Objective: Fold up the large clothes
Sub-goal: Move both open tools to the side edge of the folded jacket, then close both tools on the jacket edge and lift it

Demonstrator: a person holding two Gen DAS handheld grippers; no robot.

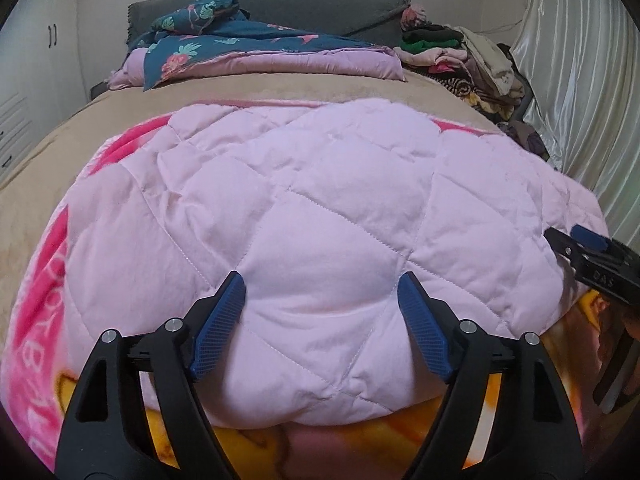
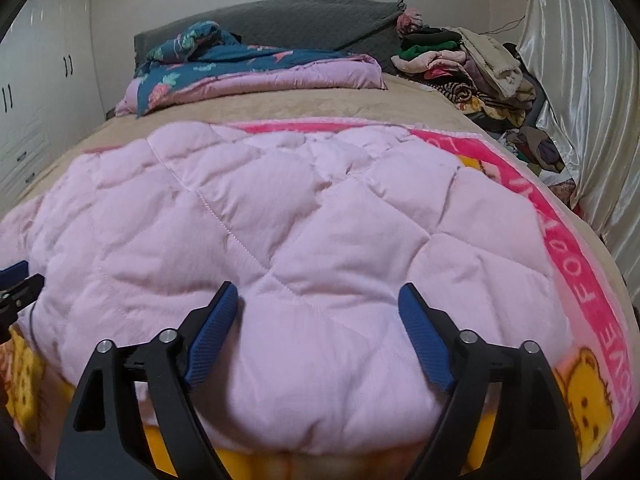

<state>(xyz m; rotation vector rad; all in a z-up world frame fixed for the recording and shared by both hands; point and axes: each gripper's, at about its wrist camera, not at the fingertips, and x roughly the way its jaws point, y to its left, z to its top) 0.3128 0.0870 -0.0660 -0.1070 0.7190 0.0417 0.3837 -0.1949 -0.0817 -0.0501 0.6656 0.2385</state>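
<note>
Writing first: the pink border of the cartoon blanket (image 2: pixel 588 280) carries white capitals, and along the right edge "FOR" and the end of "LOVE" can be made out; the rest curls out of reading. A yellow bear face (image 2: pixel 586 384) sits in its corner. The pale pink quilted comforter (image 1: pixel 312 208) lies folded on top of that blanket, in the middle of the tan-covered bed (image 1: pixel 280 84). The left gripper (image 1: pixel 322 286) hangs over its near edge, jaws spread wide, nothing between the blue pads. The right gripper (image 2: pixel 318 296) is the same, wide and empty over the quilt. Beyond, a teal floral duvet (image 1: pixel 240 44) lies at the grey headboard (image 1: pixel 304 0), a heap of clothes (image 1: pixel 460 60) beside the shiny curtain (image 1: pixel 568 80).
</note>
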